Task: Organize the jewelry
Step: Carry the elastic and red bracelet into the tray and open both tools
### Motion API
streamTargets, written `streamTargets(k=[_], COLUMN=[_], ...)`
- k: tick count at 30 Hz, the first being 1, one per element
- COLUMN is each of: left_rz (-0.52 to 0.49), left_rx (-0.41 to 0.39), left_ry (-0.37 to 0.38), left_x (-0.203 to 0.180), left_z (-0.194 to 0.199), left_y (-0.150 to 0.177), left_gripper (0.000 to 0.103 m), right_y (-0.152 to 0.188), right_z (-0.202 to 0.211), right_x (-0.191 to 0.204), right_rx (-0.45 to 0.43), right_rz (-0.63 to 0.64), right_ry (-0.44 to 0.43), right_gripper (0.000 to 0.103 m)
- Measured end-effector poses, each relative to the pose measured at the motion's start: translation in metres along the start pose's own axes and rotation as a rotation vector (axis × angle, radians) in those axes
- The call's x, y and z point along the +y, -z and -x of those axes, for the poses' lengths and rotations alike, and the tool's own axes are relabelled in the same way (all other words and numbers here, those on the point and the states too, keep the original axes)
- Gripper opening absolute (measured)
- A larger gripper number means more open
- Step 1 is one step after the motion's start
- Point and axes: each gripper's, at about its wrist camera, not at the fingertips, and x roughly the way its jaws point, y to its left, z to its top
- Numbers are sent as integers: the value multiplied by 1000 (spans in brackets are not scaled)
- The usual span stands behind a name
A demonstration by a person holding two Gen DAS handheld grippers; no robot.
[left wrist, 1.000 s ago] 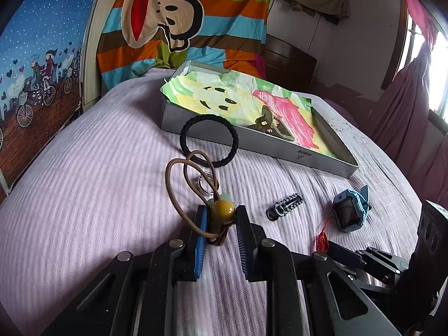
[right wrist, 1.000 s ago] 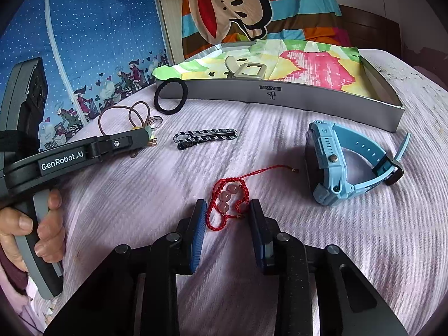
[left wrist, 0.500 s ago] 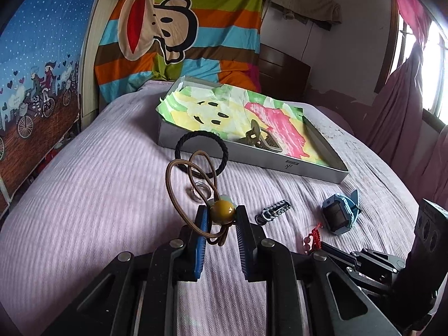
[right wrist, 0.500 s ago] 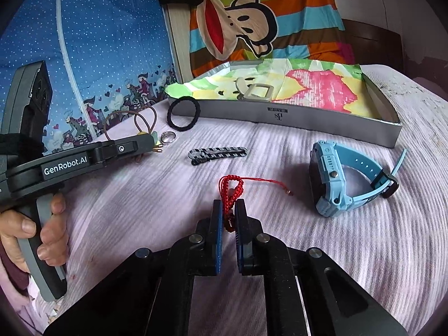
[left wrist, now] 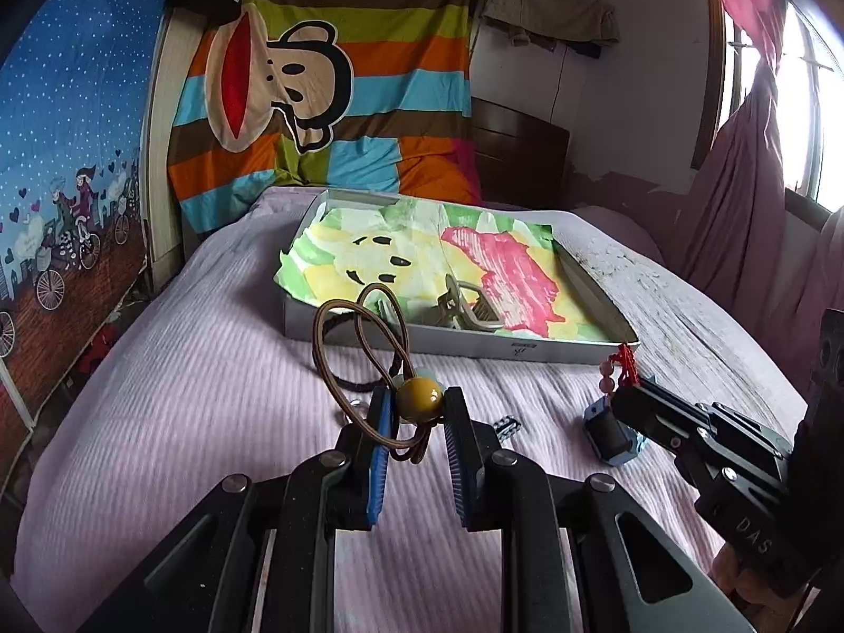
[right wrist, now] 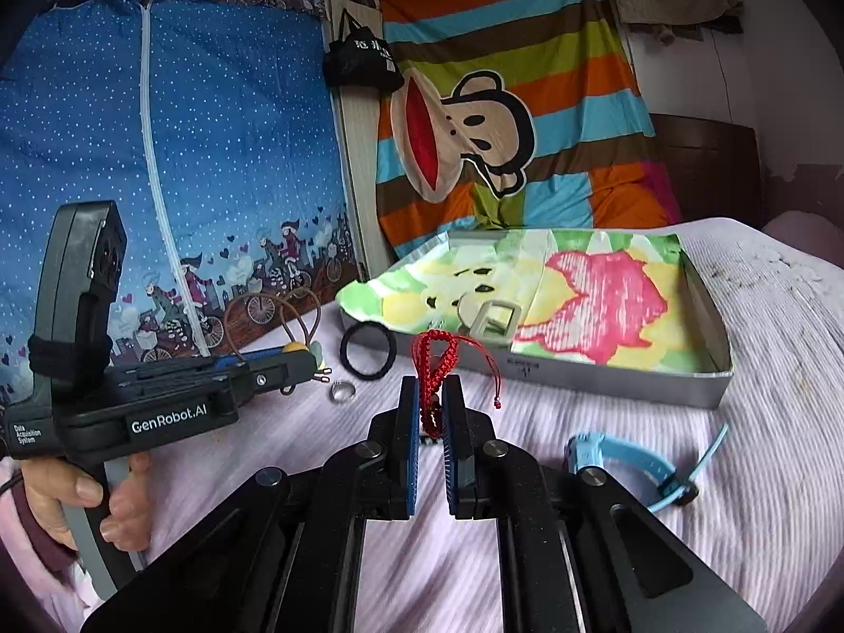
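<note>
Left gripper [left wrist: 416, 411]: clamped on brown hair tie [left wrist: 358, 348], raised off bedspread [left wrist: 174, 411].
Right gripper [right wrist: 430, 411]: clamped on red bracelet [right wrist: 435, 353], lifted since a second ago.
Implication: both pieces airborne, next destination likely grey tray [right wrist: 606, 374] ahead.

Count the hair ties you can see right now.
2. A brown hair tie with a yellow bead is held in the left gripper; a black hair tie lies on the bed beside the tray. Others may be hidden.
</note>
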Motion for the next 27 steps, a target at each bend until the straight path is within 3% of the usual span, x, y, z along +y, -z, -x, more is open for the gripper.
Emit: streamTargets(k=[7,11,19,27], left_rz=[39,40,21,18], left_rx=[-7,16,139,222], left_ry=[19,20,-2,-13], left_x=[-1,0,2,2], left_z=[-21,-46,-102,-127], left_y=[-38,-57,-69,-68], left_gripper=[19,19,19,19], right_y=[-49,-63,-52,-36], right_z=[-15,-40,-86,-112], right_x=[-26,-39,-76,-89], right_rx=[-35,5,115,202], right_rz=[23,53,12,-16], right_ry=[-5,35,134,138], right_gripper=[8,8,8,8])
